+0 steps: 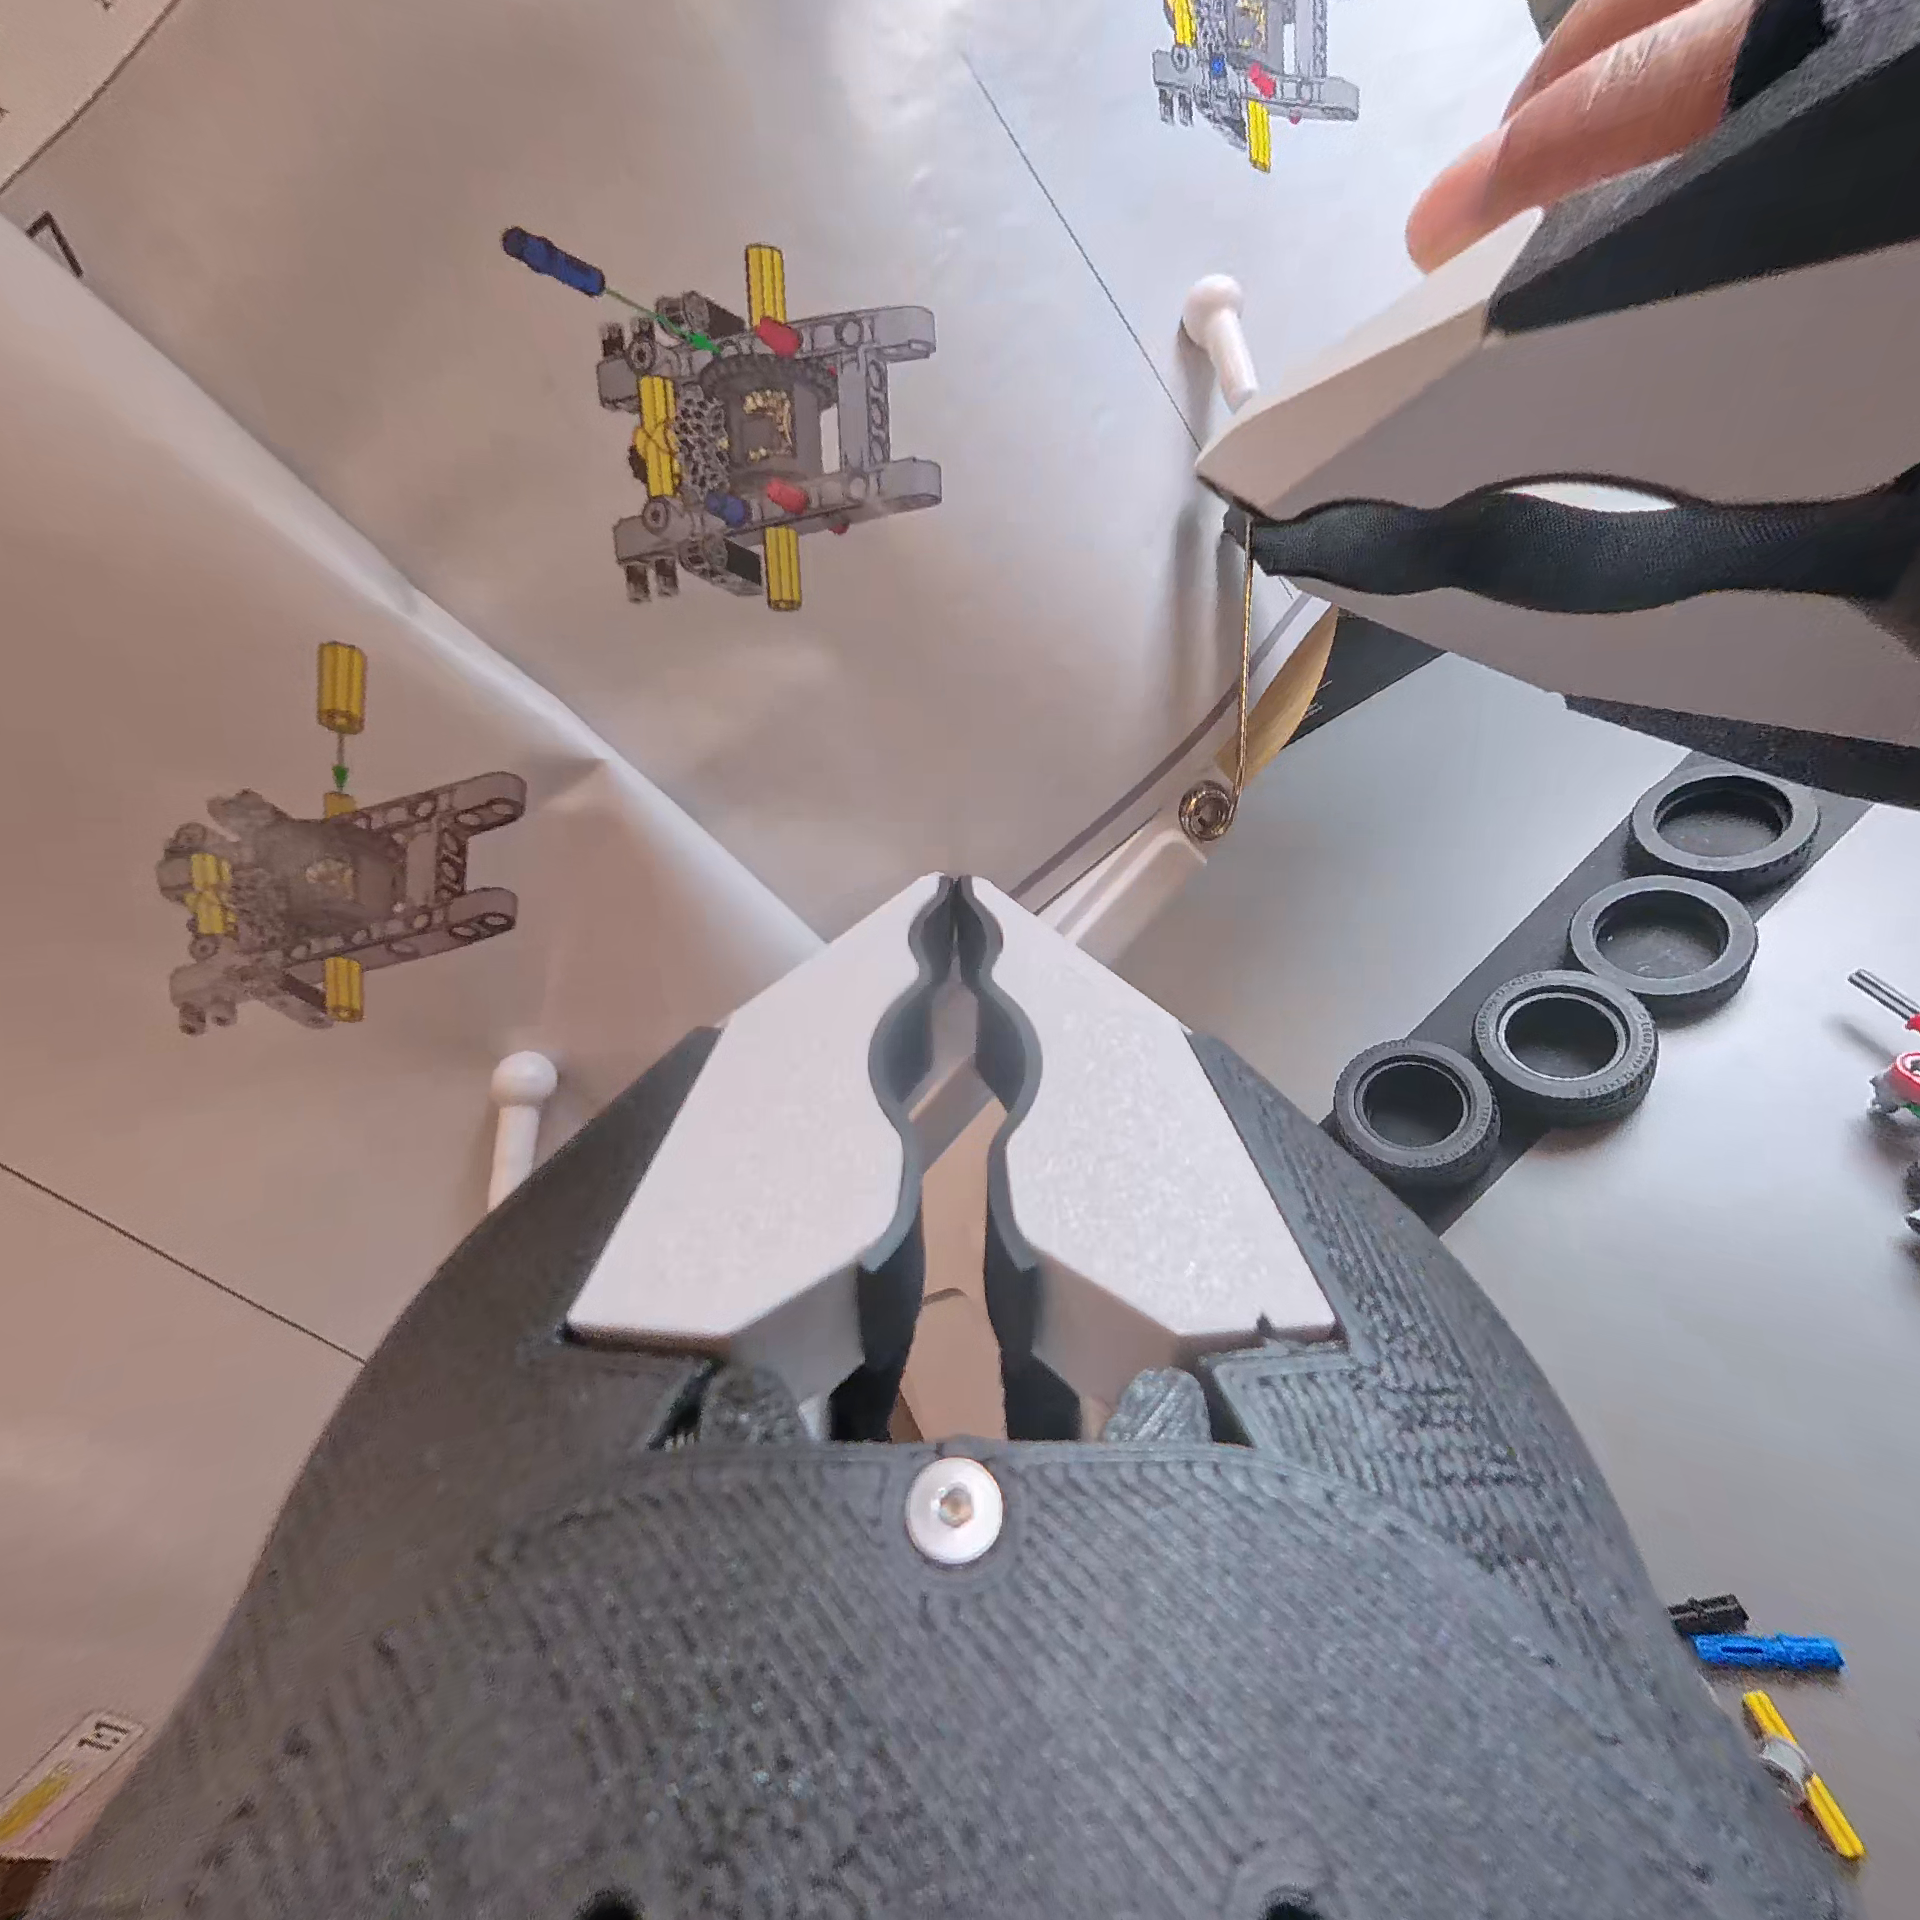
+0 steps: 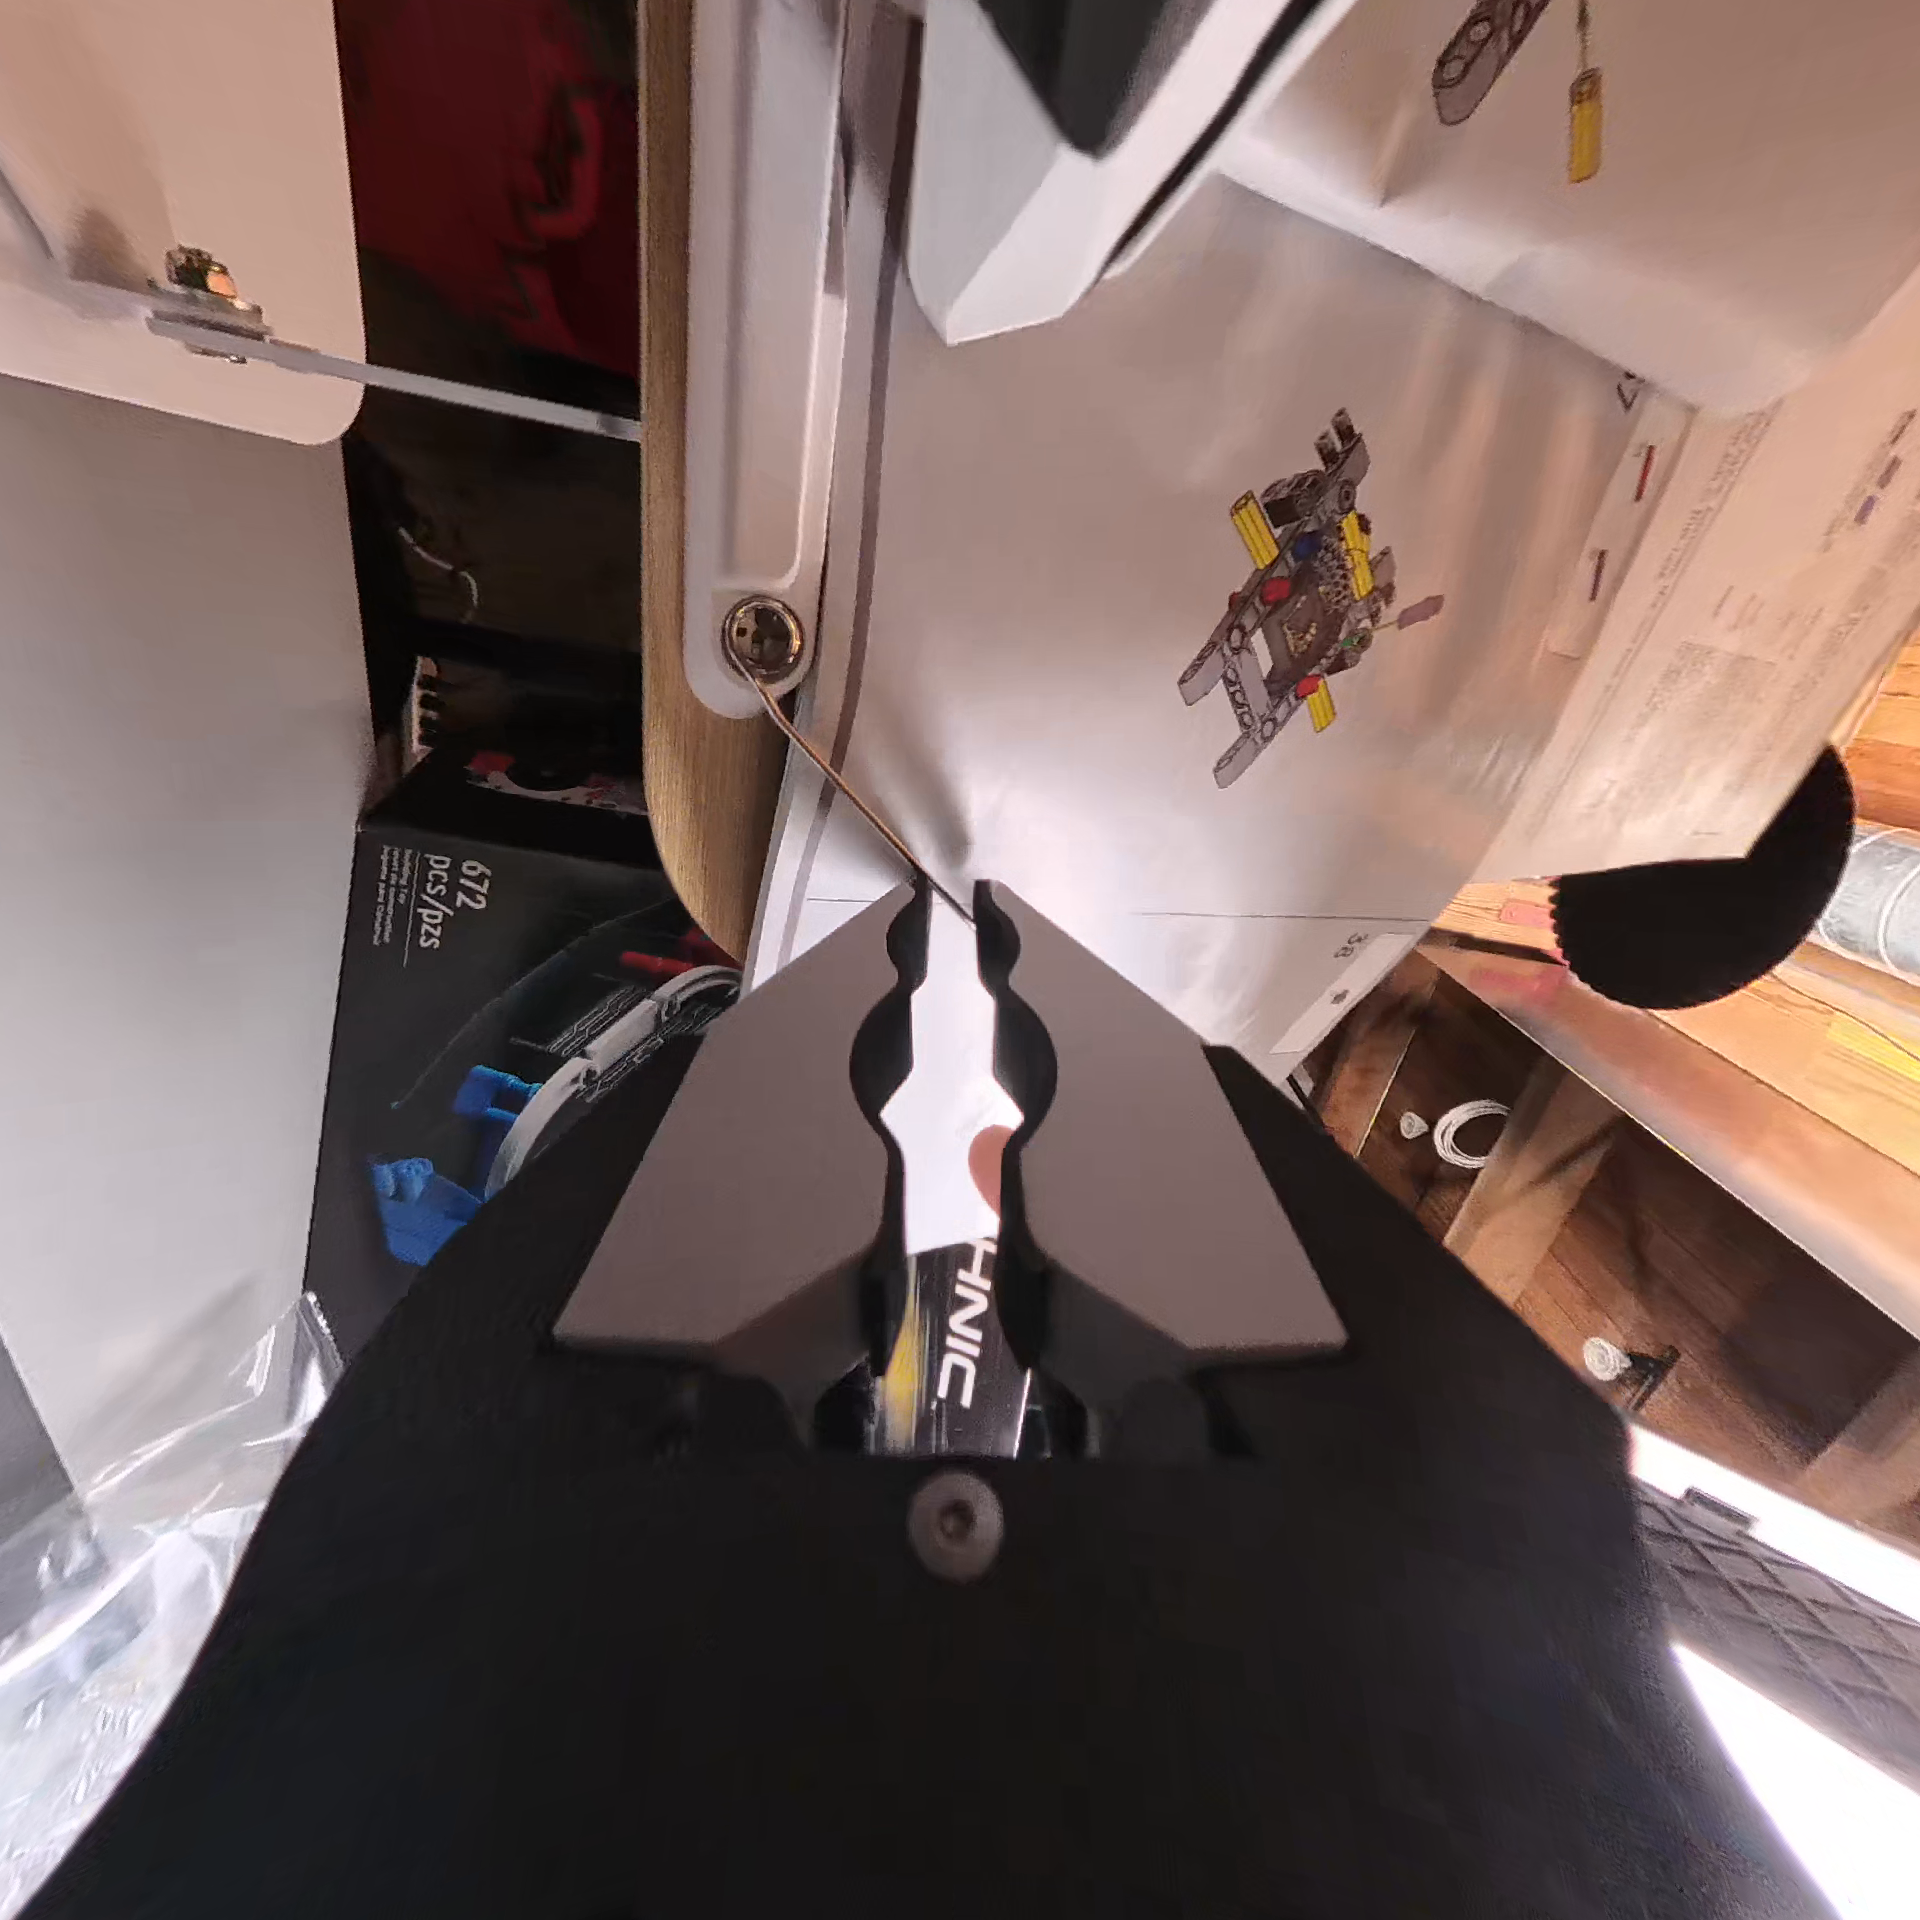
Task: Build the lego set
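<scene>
The build looks barely begun, judging by what lies about: at the left the instruction booklet (image 1: 520, 520) stands open on a white holder, showing drawings of an early grey and yellow sub-assembly, and no built model appears in either view. In the middle of the left wrist view the left gripper (image 1: 954, 888) points at the booklet's lower edge, its jaws pressed together at the tips with nothing visible between them. Up and to the right, the right gripper (image 1: 1242, 520) comes in sideways over the page edge, a hand (image 1: 1558, 135) behind it; its tips pinch the thin wire page clip (image 1: 1242, 665) that swings from a screw on the holder, so this step seems to be freeing or turning a page. Farther right on the grey table, four black tyres (image 1: 1558, 1029) sit in a row, untouched, and near the right edge loose blue and yellow pins (image 1: 1766, 1652) wait unassembled.
</scene>
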Motion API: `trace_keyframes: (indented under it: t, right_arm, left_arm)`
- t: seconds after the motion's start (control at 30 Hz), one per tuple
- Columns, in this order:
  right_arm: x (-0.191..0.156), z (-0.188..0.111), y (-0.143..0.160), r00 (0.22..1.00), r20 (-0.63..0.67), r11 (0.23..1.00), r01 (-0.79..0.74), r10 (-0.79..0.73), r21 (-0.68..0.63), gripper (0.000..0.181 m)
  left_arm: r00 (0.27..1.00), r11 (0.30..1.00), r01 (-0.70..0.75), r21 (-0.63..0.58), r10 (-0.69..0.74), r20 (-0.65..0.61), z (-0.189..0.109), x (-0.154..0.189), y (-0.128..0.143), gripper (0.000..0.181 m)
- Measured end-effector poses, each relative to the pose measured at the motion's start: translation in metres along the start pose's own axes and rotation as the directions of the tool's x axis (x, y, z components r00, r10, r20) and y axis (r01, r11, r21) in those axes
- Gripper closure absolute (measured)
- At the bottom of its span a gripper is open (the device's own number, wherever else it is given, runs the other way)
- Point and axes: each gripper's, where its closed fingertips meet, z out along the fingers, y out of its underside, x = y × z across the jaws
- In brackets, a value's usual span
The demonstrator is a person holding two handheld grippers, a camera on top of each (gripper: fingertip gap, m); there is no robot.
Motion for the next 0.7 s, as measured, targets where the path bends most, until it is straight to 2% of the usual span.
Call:
trace_keyframes:
  t: [0.1, 0.2, 0.33, 0.4, 0.47, 0.57, 0.6, 0.67, 0.7]
  right_arm:
    - [0.005, -0.012, 0.001, 0.995, -0.052, 0.996, -0.085, 0.086, 0.025, 0.167]
    - [0.001, -0.034, 0.005, 0.965, -0.026, 0.965, -0.259, 0.261, 0.045, 0.162]
    - [0.003, -0.078, 0.014, 0.868, 0.005, 0.863, -0.494, 0.496, 0.104, 0.162]
    - [0.018, -0.106, 0.03, 0.826, -0.012, 0.821, -0.558, 0.564, 0.123, 0.159]
    - [0.05, -0.14, 0.066, 0.794, -0.103, 0.799, -0.586, 0.599, 0.133, 0.157]
    - [0.114, -0.195, 0.155, 0.706, -0.304, 0.761, -0.638, 0.639, 0.117, 0.153]
    - [0.132, -0.209, 0.187, 0.682, -0.353, 0.751, -0.652, 0.641, 0.105, 0.146]
    - [0.161, -0.226, 0.238, 0.703, -0.401, 0.776, -0.629, 0.587, 0.033, 0.133]
    - [0.176, -0.23, 0.249, 0.736, -0.399, 0.806, -0.591, 0.547, 0.015, 0.135]
  left_arm:
    - [1.0, 1.0, 0.005, 0.023, -0.004, -0.026, -0.004, 0.001, 0.0, 0.181]
    - [0.989, 0.99, 0.11, 0.086, -0.101, -0.108, -0.017, 0.007, -0.004, 0.181]
    - [0.947, 0.934, 0.288, 0.212, -0.245, -0.206, -0.061, 0.009, -0.011, 0.175]
    - [0.927, 0.907, 0.342, 0.247, -0.282, -0.249, -0.088, 0.01, -0.008, 0.173]
    - [0.914, 0.887, 0.373, 0.272, -0.302, -0.27, -0.117, 0.01, -0.002, 0.171]
    - [0.899, 0.864, 0.409, 0.292, -0.327, -0.292, -0.157, 0.008, 0.009, 0.17]
    - [0.896, 0.86, 0.416, 0.297, -0.331, -0.297, -0.168, 0.008, 0.012, 0.169]
    - [0.89, 0.857, 0.425, 0.29, -0.337, -0.308, -0.185, 0.01, 0.02, 0.169]
    - [0.885, 0.858, 0.431, 0.281, -0.34, -0.318, -0.191, 0.013, 0.024, 0.169]
